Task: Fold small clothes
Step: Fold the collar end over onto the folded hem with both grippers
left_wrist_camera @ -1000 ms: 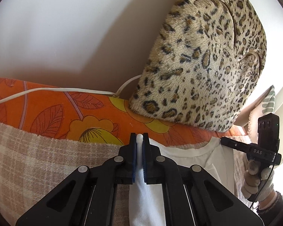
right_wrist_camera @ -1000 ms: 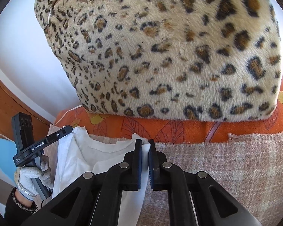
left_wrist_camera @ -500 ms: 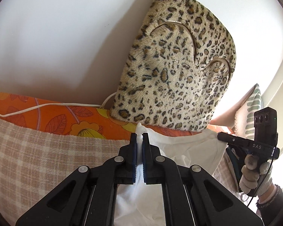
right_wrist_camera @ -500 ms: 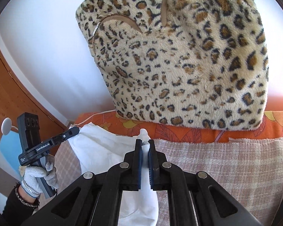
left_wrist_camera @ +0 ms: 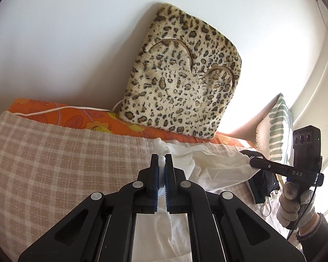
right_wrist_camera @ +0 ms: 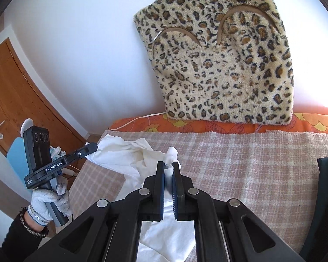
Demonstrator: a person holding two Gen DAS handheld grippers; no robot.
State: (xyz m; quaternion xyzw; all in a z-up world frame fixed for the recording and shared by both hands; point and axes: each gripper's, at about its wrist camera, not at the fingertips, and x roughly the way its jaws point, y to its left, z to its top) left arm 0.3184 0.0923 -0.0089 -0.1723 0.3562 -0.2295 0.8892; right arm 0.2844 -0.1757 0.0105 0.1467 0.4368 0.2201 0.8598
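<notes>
Beyond both claws a leopard cushion (left_wrist_camera: 183, 80) leans on the wall. Left claw (left_wrist_camera: 161, 160) and right claw (right_wrist_camera: 168, 166) each clamp the white garment (right_wrist_camera: 129, 152), now raised off the checked blanket (left_wrist_camera: 65, 152), farther from the cushion than before.

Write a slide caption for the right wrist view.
Both claws, right and left, pinch a white garment above a checked blanket, leopard-print cushion behind.

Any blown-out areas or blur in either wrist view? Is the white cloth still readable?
Left wrist view: wall right of the leopard cushion is blown out by light from the right; heavy fisheye bending; no motion blur. Right wrist view: glare at the right edge beside the cushion; sharp. The white garment keeps its folds in both views, clamped in the left gripper and right gripper.
</notes>
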